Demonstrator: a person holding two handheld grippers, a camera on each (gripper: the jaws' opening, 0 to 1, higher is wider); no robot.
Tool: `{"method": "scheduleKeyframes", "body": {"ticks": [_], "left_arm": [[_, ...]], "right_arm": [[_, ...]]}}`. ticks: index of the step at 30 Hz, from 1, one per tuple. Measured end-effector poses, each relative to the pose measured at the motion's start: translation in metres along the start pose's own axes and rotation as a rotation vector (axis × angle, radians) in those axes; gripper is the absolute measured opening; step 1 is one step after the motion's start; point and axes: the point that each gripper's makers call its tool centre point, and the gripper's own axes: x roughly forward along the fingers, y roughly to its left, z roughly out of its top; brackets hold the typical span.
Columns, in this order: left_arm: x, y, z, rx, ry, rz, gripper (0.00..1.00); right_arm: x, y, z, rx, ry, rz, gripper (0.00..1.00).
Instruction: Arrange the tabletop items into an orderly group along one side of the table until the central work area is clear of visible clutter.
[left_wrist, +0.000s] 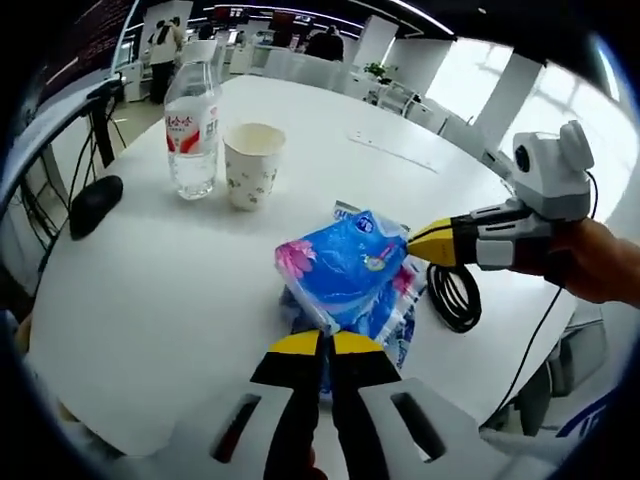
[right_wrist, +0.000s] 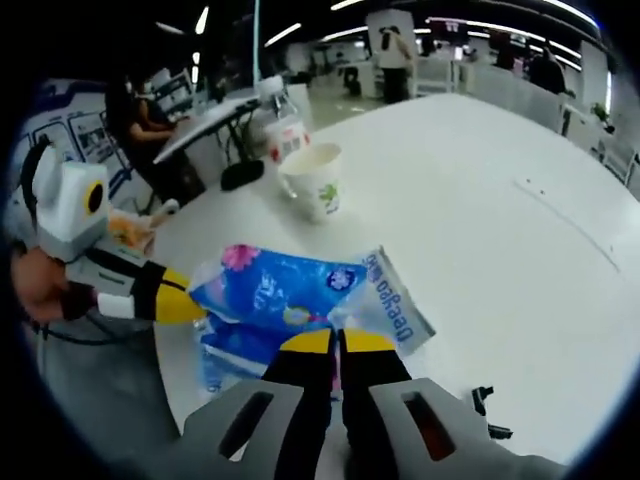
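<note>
Glossy plastic tissue pack (left_wrist: 345, 268), matt paper cup (left_wrist: 251, 165).

Left gripper view: on the worktop (left_wrist: 180, 300), the tissue pack (left_wrist: 345, 270) lies nearest, a coiled cable (left_wrist: 455, 295) just to its right. Behind it stands a paper cup (left_wrist: 250, 165), with a water bottle (left_wrist: 192, 125) just left of the cup.

Worktop (left_wrist: 150, 290): white, rounded edge. On it: water bottle (left_wrist: 192, 125) and paper cup (left_wrist: 252, 165), side by side; black mouse (left_wrist: 95, 203) near the edge; blue tissue packs (left_wrist: 345, 275); coiled black cable (left_wrist: 455, 297) beside them.
</note>
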Motion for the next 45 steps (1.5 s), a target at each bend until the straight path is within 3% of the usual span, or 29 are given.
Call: {"method": "scheduleKeyframes", "body": {"ticks": [8,22,45], "left_arm": [[0.006,-0.009,0.014,0.075,-0.001,-0.024,0.00],[0.028,-0.041,0.032,0.172,0.018,-0.085,0.00],[0.091,-0.124,0.095,0.337,0.034,-0.203,0.01]], "right_arm": [[-0.016,-0.011,-0.009,0.095,-0.044,-0.070,0.00],[-0.041,-0.042,-0.020,0.172,-0.078,-0.151,0.00],[-0.101,-0.136,-0.023,0.325,-0.160,-0.325,0.00]]}}
